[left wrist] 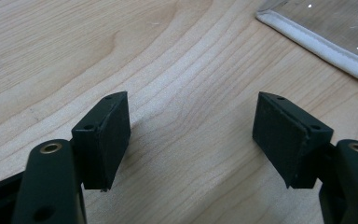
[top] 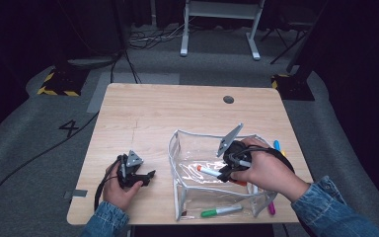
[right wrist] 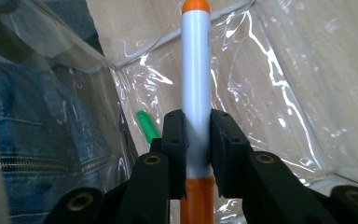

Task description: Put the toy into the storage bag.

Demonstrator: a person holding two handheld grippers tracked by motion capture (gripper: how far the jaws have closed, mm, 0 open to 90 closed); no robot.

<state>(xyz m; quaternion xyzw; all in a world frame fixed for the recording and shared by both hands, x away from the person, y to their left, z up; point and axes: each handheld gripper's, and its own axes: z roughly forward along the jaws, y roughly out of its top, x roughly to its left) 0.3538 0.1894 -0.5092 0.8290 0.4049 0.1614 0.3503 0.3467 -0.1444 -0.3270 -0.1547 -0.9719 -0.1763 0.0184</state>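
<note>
Black jaws of the right gripper (right wrist: 197,140) clamp a white marker with orange ends (right wrist: 196,84) inside a clear plastic pouch with white piping (top: 177,148).

Largest is the pale wooden table (top: 153,113); the pouch stands open on it, near its front right. Beside it, the left gripper (left wrist: 191,135) rests wide open, holding nothing. A green-capped marker (top: 220,211) lies along the pouch's near wall.

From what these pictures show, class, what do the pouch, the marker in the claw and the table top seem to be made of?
Pouch: clear, glossy soft plastic, probably vinyl; it creases, glints, with white fabric-like edging.
Orange marker: smooth white barrel and orange ends, likely hard plastic.
Table: pale wood grain, matt; solid wood or laminate, I cannot tell.
</note>
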